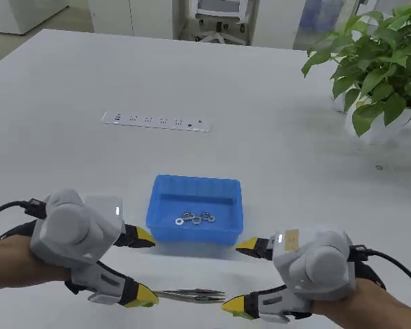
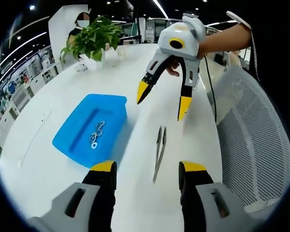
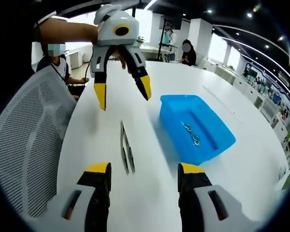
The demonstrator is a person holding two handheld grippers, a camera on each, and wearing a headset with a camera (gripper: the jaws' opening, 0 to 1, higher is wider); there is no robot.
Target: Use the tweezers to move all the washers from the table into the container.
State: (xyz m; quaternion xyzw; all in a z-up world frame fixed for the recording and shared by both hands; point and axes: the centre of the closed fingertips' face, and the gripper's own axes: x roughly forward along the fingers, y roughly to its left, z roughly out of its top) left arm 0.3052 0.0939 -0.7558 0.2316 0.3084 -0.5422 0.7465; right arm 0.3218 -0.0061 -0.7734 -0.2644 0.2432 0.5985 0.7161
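Our left gripper (image 1: 148, 267) hovers with fingers spread, empty. The tweezers (image 1: 192, 295) lie flat on the bench (image 1: 89, 157) by its near edge, long axis left-right, split end rightward. Just beyond them, washers (image 1: 195, 218) sit in the blue container (image 1: 192, 233). The right gripper (image 1: 234, 275) is likewise spread and empty.

We see a white table (image 1: 294, 137) bearing a power strip (image 1: 155, 122) and a potted plant (image 1: 377, 75), a mesh chair (image 2: 251, 135) beside it, under ceiling lights (image 2: 159, 7).
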